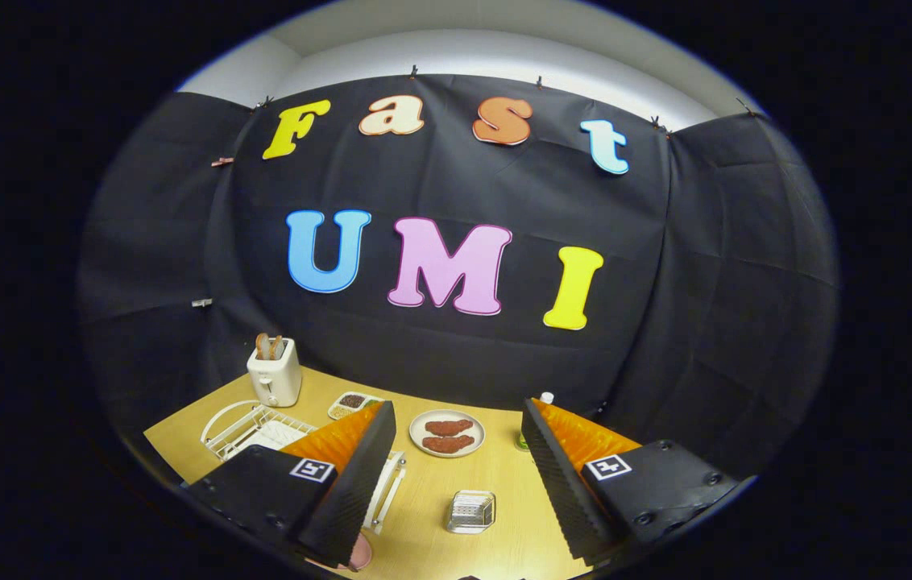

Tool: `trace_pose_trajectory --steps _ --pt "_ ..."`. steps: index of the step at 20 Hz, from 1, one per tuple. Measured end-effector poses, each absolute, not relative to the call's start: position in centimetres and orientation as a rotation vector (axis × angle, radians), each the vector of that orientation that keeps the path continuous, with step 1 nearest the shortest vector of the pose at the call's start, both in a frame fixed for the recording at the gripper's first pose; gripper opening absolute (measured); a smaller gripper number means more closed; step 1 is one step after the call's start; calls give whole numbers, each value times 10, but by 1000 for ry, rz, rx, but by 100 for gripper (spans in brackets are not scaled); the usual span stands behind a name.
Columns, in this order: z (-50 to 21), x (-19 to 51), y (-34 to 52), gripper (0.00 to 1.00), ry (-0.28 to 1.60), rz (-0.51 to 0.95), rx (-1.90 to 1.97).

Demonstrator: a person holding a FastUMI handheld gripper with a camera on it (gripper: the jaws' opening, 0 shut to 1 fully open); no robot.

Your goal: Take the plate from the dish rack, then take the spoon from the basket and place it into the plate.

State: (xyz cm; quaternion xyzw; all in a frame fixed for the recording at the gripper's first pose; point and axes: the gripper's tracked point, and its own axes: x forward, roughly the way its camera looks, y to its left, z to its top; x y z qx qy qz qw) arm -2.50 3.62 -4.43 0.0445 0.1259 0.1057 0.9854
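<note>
My gripper (pixel 457 409) hovers high over a wooden table (pixel 496 475), open wide, with nothing between its fingers. A white wire dish rack (pixel 250 425) sits on the table to the left, partly hidden behind the left finger (pixel 347 475). Something pale lies in it; I cannot tell whether that is the plate. A small metal mesh basket (pixel 471 511) stands on the table between the fingers, near me. Its contents are too small to make out. Something pink (pixel 360 553) peeks out under the left finger.
A white toaster (pixel 275 371) with bread in it stands at the back left. Beside it lies a small tray of grains (pixel 351 403). A round plate with two meat pieces (pixel 447 433) sits at the back. A green bottle (pixel 522 440) is half hidden behind the right finger.
</note>
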Motion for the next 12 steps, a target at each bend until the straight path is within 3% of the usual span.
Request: trace_pose_trajectory --steps 12 --pt "-71 -27 29 98 282 196 63"
